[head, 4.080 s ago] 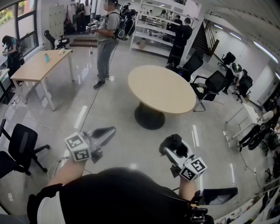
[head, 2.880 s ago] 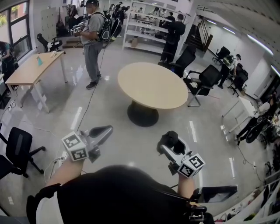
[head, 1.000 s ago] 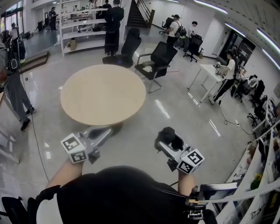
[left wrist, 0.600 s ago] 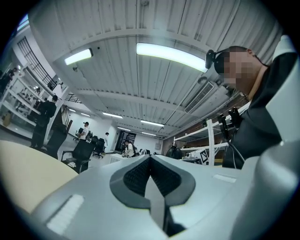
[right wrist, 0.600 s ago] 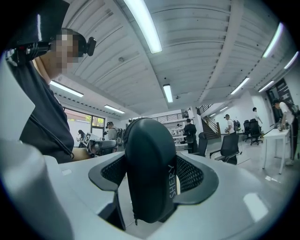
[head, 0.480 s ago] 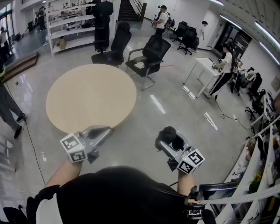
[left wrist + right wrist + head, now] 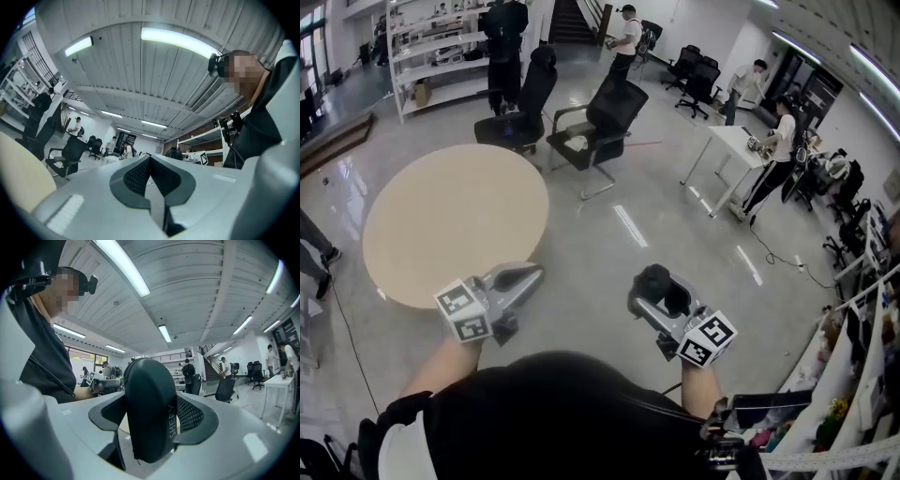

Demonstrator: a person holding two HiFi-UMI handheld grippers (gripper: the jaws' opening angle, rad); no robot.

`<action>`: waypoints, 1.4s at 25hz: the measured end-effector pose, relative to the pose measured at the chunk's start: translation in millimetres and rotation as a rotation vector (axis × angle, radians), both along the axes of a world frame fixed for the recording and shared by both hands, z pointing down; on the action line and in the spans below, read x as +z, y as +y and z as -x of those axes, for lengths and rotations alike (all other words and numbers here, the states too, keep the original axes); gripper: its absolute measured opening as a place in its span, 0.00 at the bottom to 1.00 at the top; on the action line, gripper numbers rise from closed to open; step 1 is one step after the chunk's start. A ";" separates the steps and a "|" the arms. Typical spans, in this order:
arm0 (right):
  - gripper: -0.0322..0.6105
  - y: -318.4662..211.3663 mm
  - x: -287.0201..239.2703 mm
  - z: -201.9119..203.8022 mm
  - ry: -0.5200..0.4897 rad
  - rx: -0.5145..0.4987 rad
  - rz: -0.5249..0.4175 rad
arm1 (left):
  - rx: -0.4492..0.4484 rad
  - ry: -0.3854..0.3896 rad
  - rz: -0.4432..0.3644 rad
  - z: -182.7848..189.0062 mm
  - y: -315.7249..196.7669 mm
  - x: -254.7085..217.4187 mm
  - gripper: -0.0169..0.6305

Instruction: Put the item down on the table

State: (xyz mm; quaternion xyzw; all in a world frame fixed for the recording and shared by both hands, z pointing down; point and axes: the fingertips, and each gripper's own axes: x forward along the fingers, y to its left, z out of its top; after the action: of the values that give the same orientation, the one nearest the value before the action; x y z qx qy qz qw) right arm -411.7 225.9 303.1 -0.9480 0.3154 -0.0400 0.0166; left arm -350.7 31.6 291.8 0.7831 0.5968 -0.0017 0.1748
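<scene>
Two grippers are up in front of the person, and only one of them carries anything. The right gripper (image 7: 656,286) is clamped on a single dark zip case (image 7: 150,413), which stands upright between the pads, held up over shiny floor (image 7: 619,234). The left gripper (image 7: 528,275) has its jaws pressed together, empty.

One round tabletop (image 7: 441,220) lies ahead of the left gripper and off to its left. The near curved rim shows just past that gripper's tips in the head view. From the right gripper, the tabletop sits ahead and well to the left, with open floor between them.

Two black office chairs (image 7: 602,117) crowd the tabletop's far rim, while the side facing the grippers is open. One white desk (image 7: 727,145) stands ahead and right of the right gripper, well apart.
</scene>
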 end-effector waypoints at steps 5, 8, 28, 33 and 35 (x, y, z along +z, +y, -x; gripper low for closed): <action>0.58 56.8 -3.1 -30.9 -0.006 0.010 -0.005 | 0.033 -0.006 -0.030 -28.3 63.4 1.2 0.02; 0.58 72.8 0.7 -57.3 -0.012 0.014 -0.004 | 0.035 -0.015 -0.031 -58.3 79.1 5.1 0.02; 0.58 98.8 9.7 -348.1 -0.033 0.102 0.020 | 0.127 -0.020 0.014 -361.1 110.8 20.8 0.02; 0.58 124.4 23.7 -408.3 -0.065 0.065 -0.003 | 0.052 -0.075 -0.008 -411.2 116.3 46.5 0.02; 0.58 141.2 30.0 -424.3 -0.072 0.051 -0.008 | 0.034 -0.091 -0.018 -426.6 129.7 54.7 0.02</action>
State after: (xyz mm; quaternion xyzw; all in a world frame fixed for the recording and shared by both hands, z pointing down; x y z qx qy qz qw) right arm 12.6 367.1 333.1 -0.9535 0.2906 -0.0722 0.0329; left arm 75.8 161.4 346.5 0.7737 0.6014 0.0421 0.1949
